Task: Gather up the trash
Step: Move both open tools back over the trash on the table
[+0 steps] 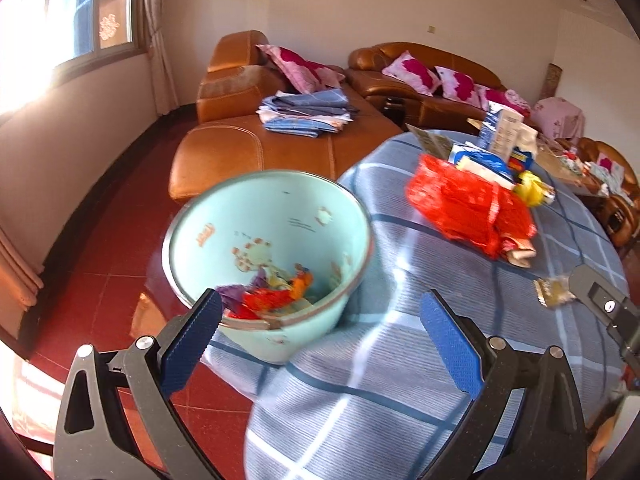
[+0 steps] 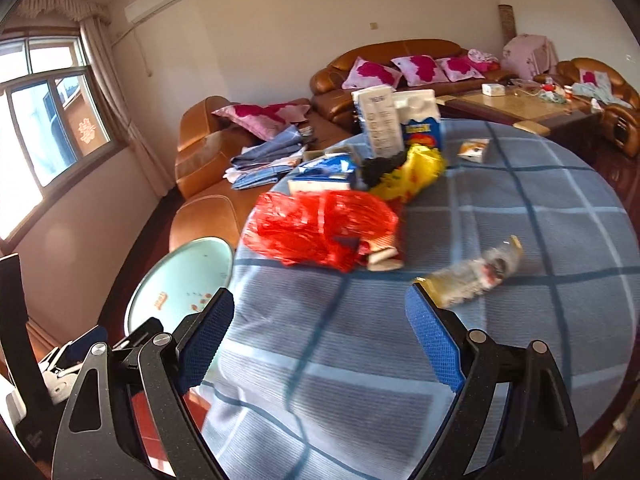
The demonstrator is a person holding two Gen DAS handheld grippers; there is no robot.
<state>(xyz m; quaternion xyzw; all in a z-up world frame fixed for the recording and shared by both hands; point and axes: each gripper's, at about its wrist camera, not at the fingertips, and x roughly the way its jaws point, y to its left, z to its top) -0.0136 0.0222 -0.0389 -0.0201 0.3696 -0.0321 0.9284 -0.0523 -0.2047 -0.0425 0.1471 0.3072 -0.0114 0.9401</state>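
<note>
a pale blue bin (image 1: 268, 256) stands upright just off the table's edge, with crumpled red, orange and purple wrappers (image 1: 272, 296) in its bottom. a crumpled red bag (image 2: 320, 228) lies on the cloth near that edge, a yellow bag (image 2: 412, 172) behind it among cartons (image 2: 380, 124). a clear, gold-edged wrapper (image 2: 472, 276) lies flat, apart to the right.

The worktop cloth (image 2: 500, 216) is pale blue with a check of dark blue and white lines, and on it lie a bright red plastic bag (image 2: 320, 228) and a yellow bag (image 2: 416, 172) with red print. The bin (image 1: 272, 216) is mint green with small orange and cream cartoon prints, holding red, orange and purple wrappers (image 1: 272, 296). Both claws carry blue textured pads (image 1: 452, 348) on black frames; the sofa (image 1: 256, 144) is orange-brown, its cushions (image 1: 412, 72) pink and magenta.
</note>
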